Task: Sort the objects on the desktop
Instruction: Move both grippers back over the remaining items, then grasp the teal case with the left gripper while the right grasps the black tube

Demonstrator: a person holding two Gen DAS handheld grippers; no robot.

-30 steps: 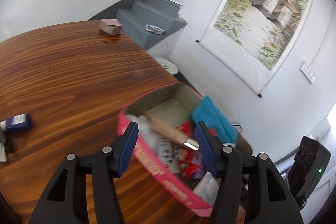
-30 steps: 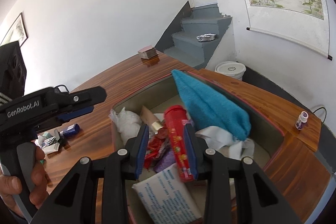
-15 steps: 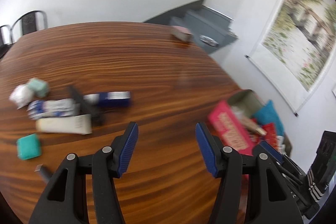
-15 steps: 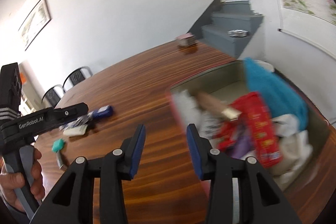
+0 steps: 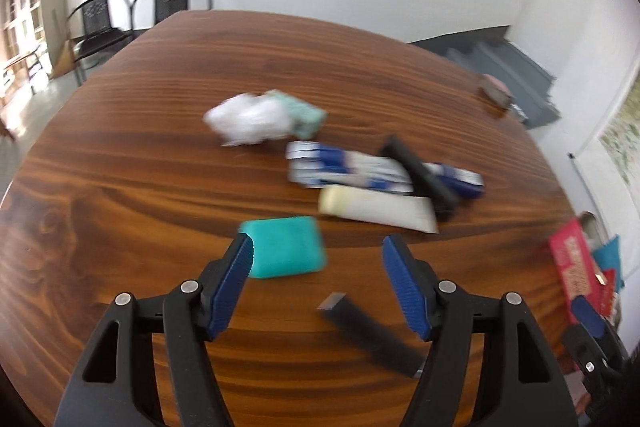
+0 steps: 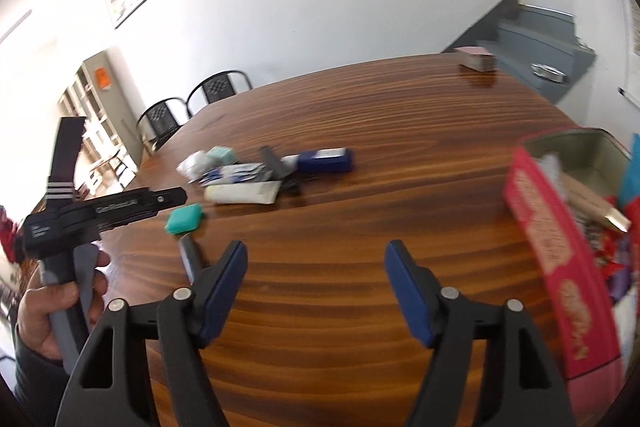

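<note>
My left gripper [image 5: 317,245] hangs over the wooden table [image 5: 140,167], its jaws opening, nothing pressed between the pads. A teal block [image 5: 284,247] lies just beyond its left fingertip, and a black bar [image 5: 372,335] lies below the right finger. Further off lie a white tube [image 5: 380,213], blue-and-white packets [image 5: 344,169], a black stick [image 5: 418,175], crumpled white tissue [image 5: 248,119] and a teal pack [image 5: 306,113]. My right gripper [image 6: 316,247] is opening wide over bare wood, empty. The pink box [image 6: 560,247] with several items stands to its right.
A hand [image 6: 44,303] holds the left gripper's handle at the left of the right wrist view. A small pink stack [image 6: 476,58] sits at the table's far edge. Two black chairs [image 5: 132,7] stand behind the table; grey stairs [image 6: 532,43] lie at the far right.
Both grippers swung left, away from the pink box and toward the loose items. The right gripper let go of the red tube in the box and opened wide. The left jaws widened slightly.
</note>
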